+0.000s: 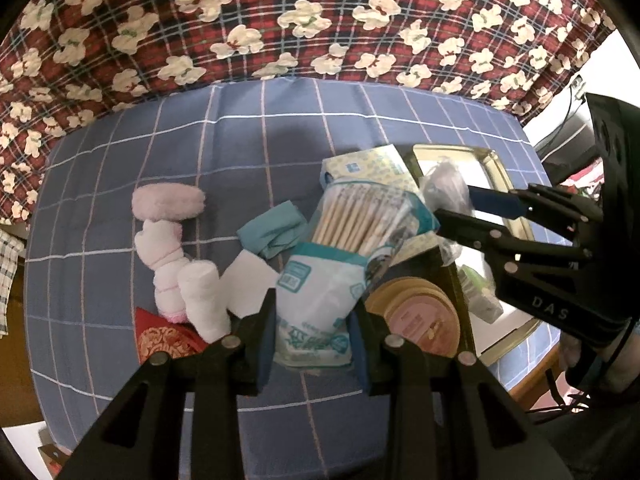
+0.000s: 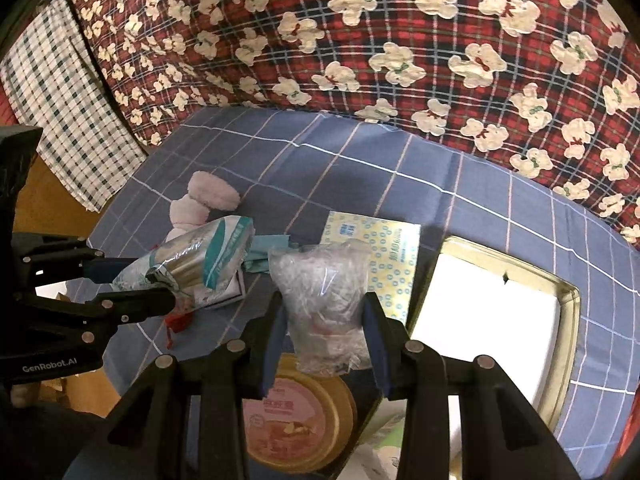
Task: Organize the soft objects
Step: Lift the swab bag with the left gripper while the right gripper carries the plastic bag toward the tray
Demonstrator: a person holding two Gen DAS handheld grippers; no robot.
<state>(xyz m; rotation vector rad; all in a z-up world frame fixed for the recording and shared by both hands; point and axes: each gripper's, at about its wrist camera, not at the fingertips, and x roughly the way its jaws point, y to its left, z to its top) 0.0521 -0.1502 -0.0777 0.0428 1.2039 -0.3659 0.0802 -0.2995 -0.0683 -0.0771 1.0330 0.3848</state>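
The cotton swab packet (image 1: pixel 320 280) is clamped in the left gripper (image 1: pixel 314 344), raised over the blue checked bedsheet (image 1: pixel 160 152). The right gripper (image 2: pixel 326 344) is closed on a clear plastic bag (image 2: pixel 320 280), contents indistinct. A red bear-print quilt (image 2: pixel 400 40) lies behind.
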